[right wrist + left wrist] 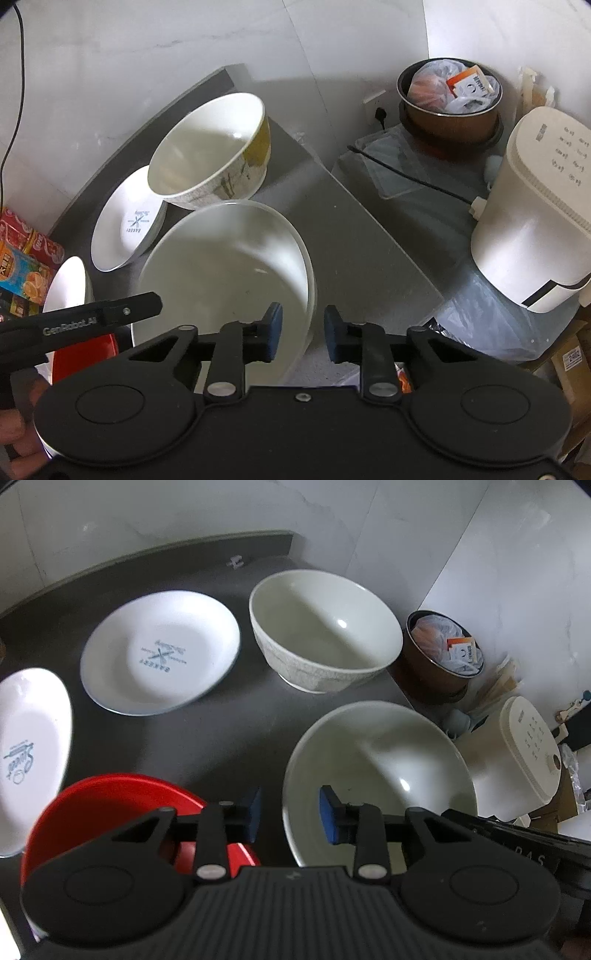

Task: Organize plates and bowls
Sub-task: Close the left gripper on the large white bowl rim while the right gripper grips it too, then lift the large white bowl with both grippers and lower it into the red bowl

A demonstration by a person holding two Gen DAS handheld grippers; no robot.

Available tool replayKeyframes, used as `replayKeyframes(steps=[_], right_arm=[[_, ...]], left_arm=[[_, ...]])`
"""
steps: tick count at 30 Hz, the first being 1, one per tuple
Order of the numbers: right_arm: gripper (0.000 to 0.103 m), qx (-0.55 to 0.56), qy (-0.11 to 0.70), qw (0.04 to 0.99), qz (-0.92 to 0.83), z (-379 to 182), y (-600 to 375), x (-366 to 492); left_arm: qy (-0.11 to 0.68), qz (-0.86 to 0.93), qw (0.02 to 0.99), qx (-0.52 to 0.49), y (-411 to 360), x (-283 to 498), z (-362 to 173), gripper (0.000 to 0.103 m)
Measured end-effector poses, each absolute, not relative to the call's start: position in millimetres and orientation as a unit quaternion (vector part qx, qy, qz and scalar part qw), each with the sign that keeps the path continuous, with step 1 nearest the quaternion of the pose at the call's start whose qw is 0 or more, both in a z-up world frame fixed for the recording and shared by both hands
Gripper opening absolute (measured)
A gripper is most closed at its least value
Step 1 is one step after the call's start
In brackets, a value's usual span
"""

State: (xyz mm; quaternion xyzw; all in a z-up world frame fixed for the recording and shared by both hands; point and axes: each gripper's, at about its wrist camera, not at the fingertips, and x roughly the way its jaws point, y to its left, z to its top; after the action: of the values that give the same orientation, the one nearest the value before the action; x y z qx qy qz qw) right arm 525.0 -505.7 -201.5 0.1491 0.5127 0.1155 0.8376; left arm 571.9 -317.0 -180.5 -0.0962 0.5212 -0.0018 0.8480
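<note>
On a dark countertop (229, 738), five dishes waited to be sorted, read left to right from the left wrist view: an oval white plate (29, 753) at nine o'clock printed "Sweet", a red bowl (107, 805) at seven o'clock, a round white plate (160, 651) at eleven o'clock marked "BAKERY", a deep patterned bowl (325, 631) at one o'clock, and a wide shallow bowl (376, 771) at four o'clock. The left gripper (290, 818) hung with fingers spread and empty over the gap between the red bowl and the shallow bowl's rim. The right gripper (303, 338), also spread and holding nothing, straddled that bowl's rim at its right edge. A sound grasp likely meant seating one pad inside the rim, one outside, then closing squarely before lifting level. The left gripper's arm read "GenRobot.AI". Off the counter at three o'clock stood a cream appliance (535, 221) with illegible print.
</note>
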Motion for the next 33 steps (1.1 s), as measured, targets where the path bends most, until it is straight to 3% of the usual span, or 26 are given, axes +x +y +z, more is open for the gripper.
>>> replayKeyframes(steps=[10, 33], right_arm=[[0.010, 0.140, 0.516, 0.835, 0.128, -205.6, -506.0, 530.2], [0.010, 0.117, 0.434, 0.871, 0.198, -115.8, -455.8, 508.3]], left_arm=[[0.537, 0.019, 0.837, -0.106, -321.2, 575.6, -194.7, 0.009], [0.449, 0.061, 0.879, -0.151, -262.0, 522.3, -96.6, 0.009]])
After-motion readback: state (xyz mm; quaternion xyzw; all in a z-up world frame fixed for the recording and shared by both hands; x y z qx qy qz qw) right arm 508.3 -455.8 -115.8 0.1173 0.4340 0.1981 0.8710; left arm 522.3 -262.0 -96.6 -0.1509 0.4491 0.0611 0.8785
